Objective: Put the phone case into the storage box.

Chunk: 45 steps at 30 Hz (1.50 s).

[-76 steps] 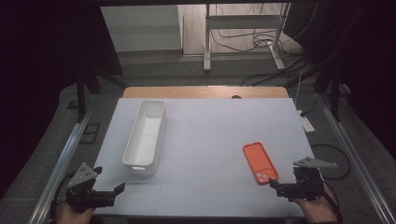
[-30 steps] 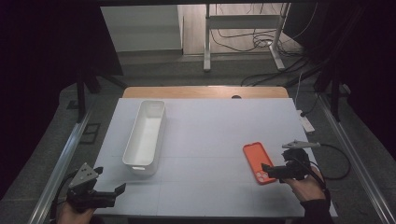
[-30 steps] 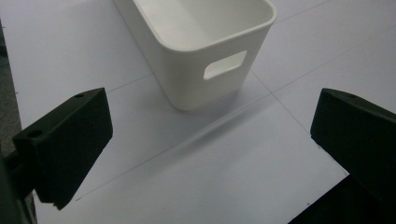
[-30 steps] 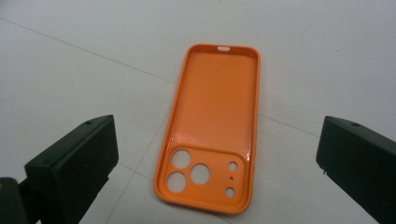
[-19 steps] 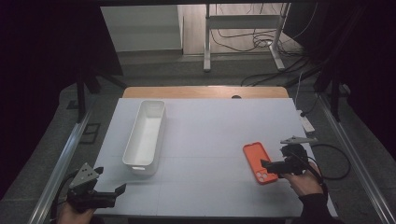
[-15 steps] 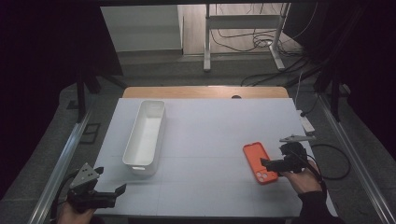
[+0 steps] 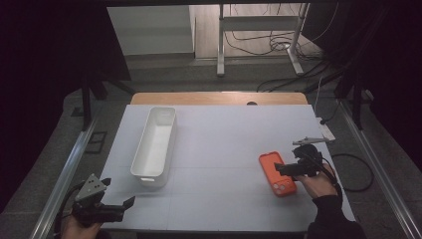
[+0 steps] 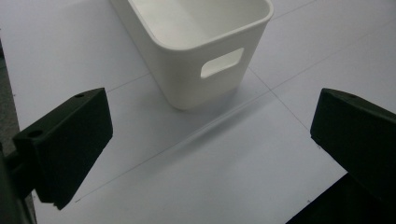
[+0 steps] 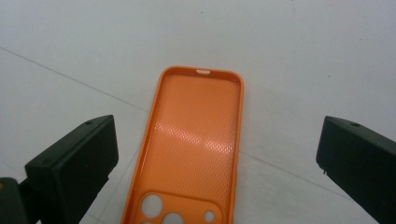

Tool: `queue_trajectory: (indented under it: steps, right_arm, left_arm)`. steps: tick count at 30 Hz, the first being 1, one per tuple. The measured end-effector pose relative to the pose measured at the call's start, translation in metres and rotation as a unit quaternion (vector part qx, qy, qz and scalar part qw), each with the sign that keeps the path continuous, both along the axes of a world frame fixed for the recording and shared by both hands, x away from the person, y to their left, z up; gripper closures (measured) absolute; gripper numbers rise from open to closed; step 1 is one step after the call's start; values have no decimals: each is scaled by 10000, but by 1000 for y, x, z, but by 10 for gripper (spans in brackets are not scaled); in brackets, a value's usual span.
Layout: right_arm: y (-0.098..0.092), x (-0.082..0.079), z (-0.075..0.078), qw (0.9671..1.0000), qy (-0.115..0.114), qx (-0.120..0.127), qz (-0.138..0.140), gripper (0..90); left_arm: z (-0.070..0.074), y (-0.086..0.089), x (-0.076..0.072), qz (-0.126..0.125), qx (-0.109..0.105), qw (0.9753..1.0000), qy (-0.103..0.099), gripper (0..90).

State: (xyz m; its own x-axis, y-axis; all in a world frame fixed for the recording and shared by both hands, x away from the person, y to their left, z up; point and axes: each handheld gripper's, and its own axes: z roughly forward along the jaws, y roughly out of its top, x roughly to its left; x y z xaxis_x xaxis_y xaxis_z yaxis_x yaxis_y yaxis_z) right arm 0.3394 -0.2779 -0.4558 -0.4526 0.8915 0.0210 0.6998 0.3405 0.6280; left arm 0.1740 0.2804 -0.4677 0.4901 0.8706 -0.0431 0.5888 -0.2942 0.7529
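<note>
On white table (image 7: pixel 219 149), dark room: right tool (image 7: pixel 284 169) agape, moved from 5 o'clock over orange case (image 7: pixel 276 173); left tool (image 7: pixel 127 204) agape, unmoved.

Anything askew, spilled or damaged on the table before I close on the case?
Nothing stands out. The orange phone case lies flat, inner side up, intact, at a slight angle to the table's edges, between the open jaws of the right gripper. The white plastic bin stands upright and empty, with no spills on the white table.
</note>
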Motion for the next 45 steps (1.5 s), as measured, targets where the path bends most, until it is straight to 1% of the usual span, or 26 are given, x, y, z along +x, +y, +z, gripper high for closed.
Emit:
queue_trajectory:
  steps: [4,11,21,23,24,25,29,30,31,32,33,35,36,37,41,45]
  right_arm:
    - [4,6,-1,10000,-3,-87,10,0]
    - [10,14,-3,9997,61,-221,75,0]
    - [13,23,-7,9994,196,-242,158,6]
    - [13,24,-8,9991,256,-268,225,84]
    - [13,24,-8,9991,256,-268,225,84]
    - [14,24,-9,9988,294,-297,273,233]
    - [14,25,-9,9978,443,-256,425,483]
    - [14,25,-9,9978,443,-256,425,483]
    - [14,26,-10,9969,540,-291,492,607]
    - [14,26,-10,9969,540,-291,492,607]
    - [14,26,-11,9962,587,-325,554,726]
    - [14,27,-11,9955,638,-318,616,847]
    - [14,27,-11,9955,638,-318,616,847]
    - [14,27,-12,9955,649,-297,617,892]
    - [13,30,-15,9956,732,-271,525,892]
    - [6,33,-18,9964,703,-315,360,892]
  left_arm:
    - [0,0,0,-5,0,10000,4,0]
    - [0,0,0,-11,15,10000,2,0]
    - [0,-1,0,-27,23,10000,8,0]
    - [0,-1,0,-26,22,10000,8,1]
    - [0,-1,0,-26,22,10000,8,1]
    - [0,-1,0,-21,27,10000,2,1]
    - [0,-1,0,-30,49,10000,2,1]
    - [0,-1,0,-30,49,10000,2,1]
    - [0,-1,0,-34,57,10000,1,1]
    - [0,-1,0,-34,57,10000,1,1]
    - [0,-2,0,-38,62,10000,1,1]
    - [0,-2,0,-43,67,10000,1,1]
    - [0,-2,0,-43,67,10000,1,2]
    - [0,-2,0,-47,71,10000,3,2]
    - [0,-2,0,-57,81,10000,-1,2]
    - [0,-3,0,-64,98,9999,0,2]
